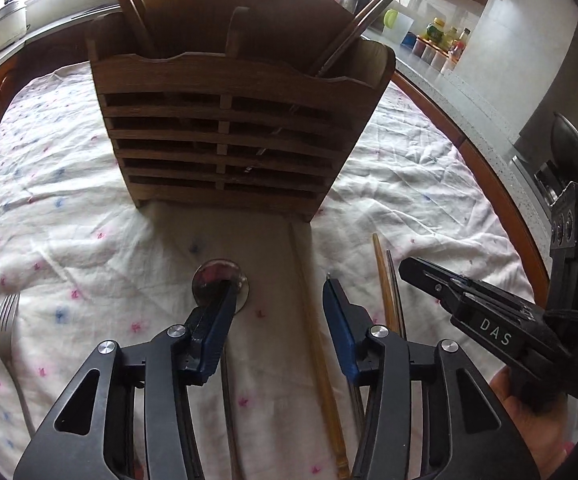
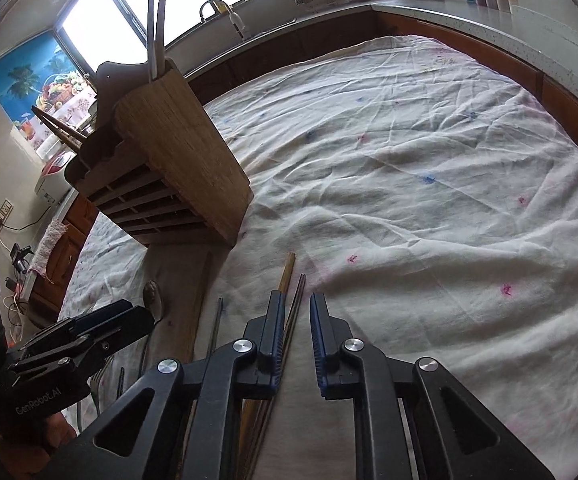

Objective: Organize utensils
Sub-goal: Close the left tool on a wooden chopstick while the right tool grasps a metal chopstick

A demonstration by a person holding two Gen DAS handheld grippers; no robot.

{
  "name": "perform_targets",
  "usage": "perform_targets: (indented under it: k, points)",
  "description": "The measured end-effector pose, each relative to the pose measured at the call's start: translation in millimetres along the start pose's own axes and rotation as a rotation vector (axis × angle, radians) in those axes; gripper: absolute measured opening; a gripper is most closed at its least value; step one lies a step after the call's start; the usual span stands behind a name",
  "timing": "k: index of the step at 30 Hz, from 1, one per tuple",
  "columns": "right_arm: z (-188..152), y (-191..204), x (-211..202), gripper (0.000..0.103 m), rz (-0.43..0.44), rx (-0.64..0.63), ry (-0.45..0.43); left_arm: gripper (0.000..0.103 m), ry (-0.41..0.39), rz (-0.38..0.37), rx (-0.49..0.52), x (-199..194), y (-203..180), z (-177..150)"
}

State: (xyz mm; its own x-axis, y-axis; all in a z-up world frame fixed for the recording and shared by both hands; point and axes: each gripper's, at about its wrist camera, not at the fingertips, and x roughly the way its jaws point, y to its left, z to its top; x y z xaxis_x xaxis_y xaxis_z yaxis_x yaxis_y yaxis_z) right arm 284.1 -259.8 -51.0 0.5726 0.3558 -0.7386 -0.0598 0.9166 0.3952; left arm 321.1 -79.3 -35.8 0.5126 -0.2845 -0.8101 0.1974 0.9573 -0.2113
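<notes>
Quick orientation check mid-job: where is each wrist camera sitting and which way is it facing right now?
Left wrist: on the left gripper, angled down at the front of the wooden utensil holder and the spoon, fork and chopsticks lying on the tablecloth; the right gripper and a hand show at right.
Right wrist: on the right gripper, angled down over the chopsticks, with the holder's side at upper left; the left gripper shows at lower left.
Shared: holder, chopsticks, spoon, tablecloth, each other's gripper.

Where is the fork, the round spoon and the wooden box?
fork (image 1: 4,314), left wrist view, on its tines.
spoon (image 1: 214,277), left wrist view, on its round bowl.
wooden box (image 1: 225,80), left wrist view, on its top front slat.
</notes>
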Motion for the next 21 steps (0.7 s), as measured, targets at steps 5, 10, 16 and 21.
perform_targets:
  k: [5, 10, 16, 21]
  points:
    - [4, -2, 11, 0.01, -0.006, -0.012, 0.021, 0.038, 0.022, 0.017, 0.035, 18, -6, 13]
    - [8, 2, 16, 0.009, -0.024, -0.053, 0.033, 0.028, 0.047, 0.031, 0.078, 30, -12, 18]
    - [5, 12, 17, 0.007, -0.071, -0.142, 0.044, 0.015, 0.064, 0.057, 0.145, 35, -20, 12]
    - [-2, 7, 8, 0.005, -0.063, -0.158, 0.061, 0.01, 0.074, 0.015, 0.179, 18, -22, -11]
